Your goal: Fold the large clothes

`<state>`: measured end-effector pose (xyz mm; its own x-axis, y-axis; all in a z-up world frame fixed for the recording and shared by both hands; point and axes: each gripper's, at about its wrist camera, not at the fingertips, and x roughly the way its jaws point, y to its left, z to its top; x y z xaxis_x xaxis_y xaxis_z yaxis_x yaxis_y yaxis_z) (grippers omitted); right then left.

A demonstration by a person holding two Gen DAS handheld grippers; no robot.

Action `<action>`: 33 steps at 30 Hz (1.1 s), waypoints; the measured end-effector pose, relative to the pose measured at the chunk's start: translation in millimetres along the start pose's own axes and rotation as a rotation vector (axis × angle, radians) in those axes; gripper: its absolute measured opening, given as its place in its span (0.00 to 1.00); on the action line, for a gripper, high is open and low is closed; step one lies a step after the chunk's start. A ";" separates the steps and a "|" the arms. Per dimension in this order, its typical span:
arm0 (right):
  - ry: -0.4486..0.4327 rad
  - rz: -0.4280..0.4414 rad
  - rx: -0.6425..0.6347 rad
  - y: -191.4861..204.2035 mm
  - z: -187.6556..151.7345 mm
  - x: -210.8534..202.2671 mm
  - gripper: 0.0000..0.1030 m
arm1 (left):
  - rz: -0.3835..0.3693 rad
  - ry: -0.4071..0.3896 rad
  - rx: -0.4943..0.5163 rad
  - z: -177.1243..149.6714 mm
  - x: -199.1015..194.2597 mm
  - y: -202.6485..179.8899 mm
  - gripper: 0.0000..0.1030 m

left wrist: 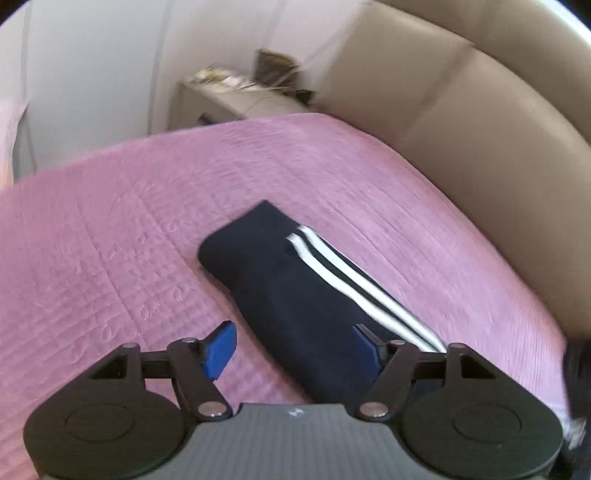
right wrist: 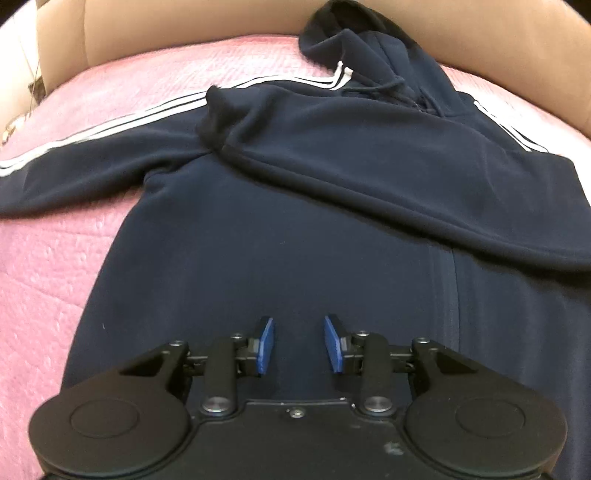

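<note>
Navy striped hoodie (right wrist: 280,236) flat on bed, one sleeve (right wrist: 388,177) folded across

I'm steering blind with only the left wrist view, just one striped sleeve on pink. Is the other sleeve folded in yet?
Observer: Yes, the far sleeve lies folded across the hoodie's chest.
Operator: Where's the hood?
Observer: The hood is bunched up against the beige headboard.
Operator: Is the right gripper holding anything?
Observer: No, the right gripper is open over the hoodie's lower front, with nothing between its pads.
</note>
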<state>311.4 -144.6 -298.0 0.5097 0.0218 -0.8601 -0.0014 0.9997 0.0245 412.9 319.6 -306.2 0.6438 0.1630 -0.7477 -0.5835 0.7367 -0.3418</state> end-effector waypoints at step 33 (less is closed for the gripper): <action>-0.191 0.058 0.181 -73.5 -18.3 -58.0 0.42 | -0.511 -0.265 0.631 -124.4 -148.4 -246.3 0.09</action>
<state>266.2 -219.1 -259.2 0.6665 0.0594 -0.7431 0.1093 0.9782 0.1763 399.6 32.3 -181.9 0.8933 -0.1987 -0.4033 0.1443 0.9763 -0.1613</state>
